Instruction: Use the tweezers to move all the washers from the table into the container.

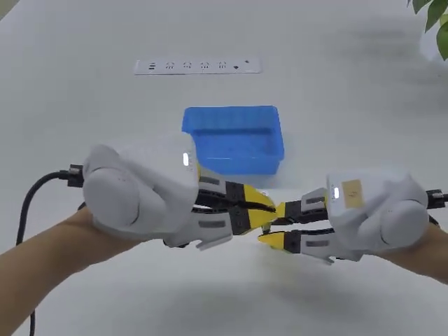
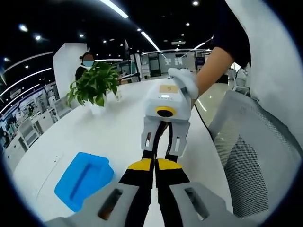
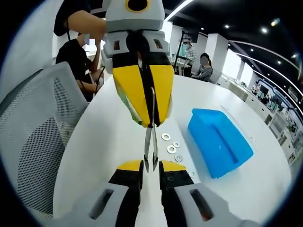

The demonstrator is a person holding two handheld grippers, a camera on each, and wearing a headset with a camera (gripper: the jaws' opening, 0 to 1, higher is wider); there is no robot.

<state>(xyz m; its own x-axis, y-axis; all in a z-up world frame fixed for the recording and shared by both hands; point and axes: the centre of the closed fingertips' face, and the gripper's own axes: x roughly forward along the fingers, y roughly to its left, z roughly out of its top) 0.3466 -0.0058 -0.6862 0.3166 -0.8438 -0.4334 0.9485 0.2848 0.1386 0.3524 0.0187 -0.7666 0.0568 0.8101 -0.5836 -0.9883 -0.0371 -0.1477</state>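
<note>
My left gripper is shut on thin metal tweezers, which stick out of its yellow jaws. The tweezers' tips reach into the gap between the jaws of my right gripper, which faces the left one tip to tip and stands open. Several silver washers lie on the white table just beyond the tweezers. The blue container sits behind the grippers; I cannot make out anything inside it.
A white power strip lies further back on the table. A potted plant stands at the far right corner. A grey mesh chair is at the table's near side. People are in the room behind.
</note>
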